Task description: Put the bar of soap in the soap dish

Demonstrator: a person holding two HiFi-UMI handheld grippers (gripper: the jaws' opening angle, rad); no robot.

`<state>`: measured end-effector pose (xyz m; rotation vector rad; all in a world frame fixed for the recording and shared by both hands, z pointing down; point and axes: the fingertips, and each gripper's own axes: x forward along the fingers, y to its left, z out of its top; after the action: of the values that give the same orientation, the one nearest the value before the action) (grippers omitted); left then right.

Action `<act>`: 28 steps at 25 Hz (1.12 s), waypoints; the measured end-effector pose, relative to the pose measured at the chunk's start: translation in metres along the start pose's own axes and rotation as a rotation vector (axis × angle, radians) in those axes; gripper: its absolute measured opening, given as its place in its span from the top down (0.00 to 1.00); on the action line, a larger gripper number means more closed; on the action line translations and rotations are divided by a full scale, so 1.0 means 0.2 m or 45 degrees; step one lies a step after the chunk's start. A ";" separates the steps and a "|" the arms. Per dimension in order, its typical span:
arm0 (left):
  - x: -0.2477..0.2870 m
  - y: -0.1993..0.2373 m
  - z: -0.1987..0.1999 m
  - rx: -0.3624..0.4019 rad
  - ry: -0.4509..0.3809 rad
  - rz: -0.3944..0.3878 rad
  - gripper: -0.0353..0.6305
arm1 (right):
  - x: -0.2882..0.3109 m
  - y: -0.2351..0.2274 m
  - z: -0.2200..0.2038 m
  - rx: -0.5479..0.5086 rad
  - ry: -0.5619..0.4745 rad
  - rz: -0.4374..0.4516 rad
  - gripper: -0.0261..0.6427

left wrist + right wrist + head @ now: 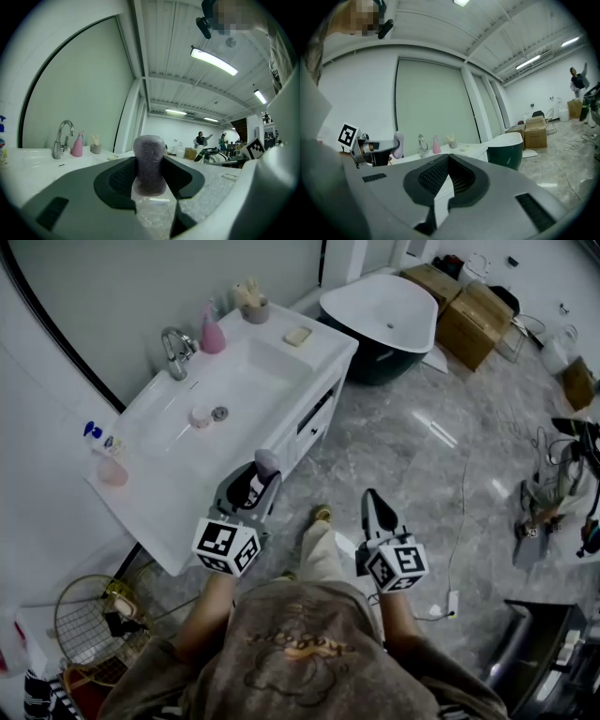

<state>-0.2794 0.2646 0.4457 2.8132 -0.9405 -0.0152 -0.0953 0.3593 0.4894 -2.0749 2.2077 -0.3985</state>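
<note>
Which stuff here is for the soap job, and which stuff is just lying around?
For the job:
- bar of soap, purple
- left tongs, shut on it
- what looks like the soap dish, on the far counter corner

Just lying about:
- pink bottle
- faucet
- bathtub
- cardboard boxes
- wire basket

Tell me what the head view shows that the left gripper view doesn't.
Only the head view: the sink drain, the wire basket. Only the left gripper view: ceiling lights, people far off. Both: the soap bar clamped in the left gripper, the faucet, the pink bottle.
</note>
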 end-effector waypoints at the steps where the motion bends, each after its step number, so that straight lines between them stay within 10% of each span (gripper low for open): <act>1: 0.03 0.02 0.01 0.003 -0.004 0.003 0.68 | 0.04 -0.01 0.01 0.000 0.001 0.004 0.97; 28: 1.45 0.47 0.30 0.033 -0.014 0.173 0.68 | 1.22 -0.89 0.45 0.027 0.077 0.171 0.97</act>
<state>-0.1082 0.0079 0.4148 2.7686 -1.1397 -0.0008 0.0797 0.0968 0.4743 -1.9142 2.3490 -0.4765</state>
